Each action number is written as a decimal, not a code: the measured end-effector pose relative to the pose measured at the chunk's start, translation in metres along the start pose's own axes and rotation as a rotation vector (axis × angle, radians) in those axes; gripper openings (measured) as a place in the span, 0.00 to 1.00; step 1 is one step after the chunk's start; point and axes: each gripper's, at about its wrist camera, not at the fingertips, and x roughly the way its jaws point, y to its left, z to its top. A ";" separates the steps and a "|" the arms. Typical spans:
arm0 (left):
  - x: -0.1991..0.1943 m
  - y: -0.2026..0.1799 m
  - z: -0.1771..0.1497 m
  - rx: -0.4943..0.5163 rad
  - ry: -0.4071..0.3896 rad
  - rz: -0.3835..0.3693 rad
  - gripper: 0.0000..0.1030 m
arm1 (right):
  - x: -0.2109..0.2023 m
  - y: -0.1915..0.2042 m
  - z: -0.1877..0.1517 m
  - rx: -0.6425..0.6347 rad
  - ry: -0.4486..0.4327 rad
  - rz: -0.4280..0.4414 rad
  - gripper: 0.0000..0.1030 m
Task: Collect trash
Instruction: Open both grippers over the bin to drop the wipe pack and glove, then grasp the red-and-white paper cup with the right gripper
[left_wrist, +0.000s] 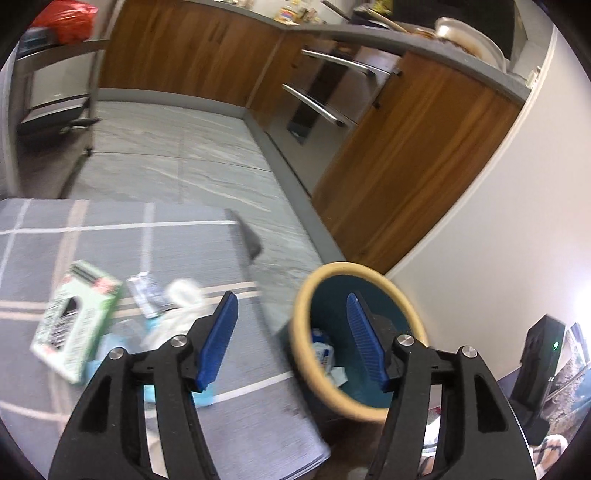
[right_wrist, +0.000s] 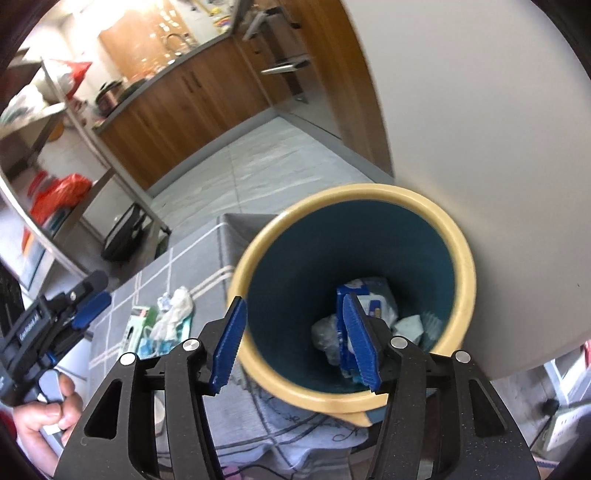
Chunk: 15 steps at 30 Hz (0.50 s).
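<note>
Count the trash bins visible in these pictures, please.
1. The teal bin with a cream rim stands beside the grey checked cloth, against the white wall, already holding some trash. Others may be out of view.

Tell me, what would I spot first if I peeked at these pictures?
The bin with its yellow rim, standing beside the checked table and already holding some trash. Next, the blue-tipped right gripper open over it, and the green box among wrappers on the table.
</note>
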 end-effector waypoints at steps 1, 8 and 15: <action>-0.006 0.007 -0.002 -0.006 -0.004 0.011 0.59 | 0.000 0.005 -0.001 -0.017 0.001 0.004 0.56; -0.049 0.066 -0.014 -0.080 -0.040 0.089 0.60 | 0.001 0.034 -0.012 -0.102 0.026 0.029 0.57; -0.084 0.118 -0.030 -0.131 -0.052 0.173 0.60 | 0.007 0.059 -0.030 -0.167 0.065 0.053 0.58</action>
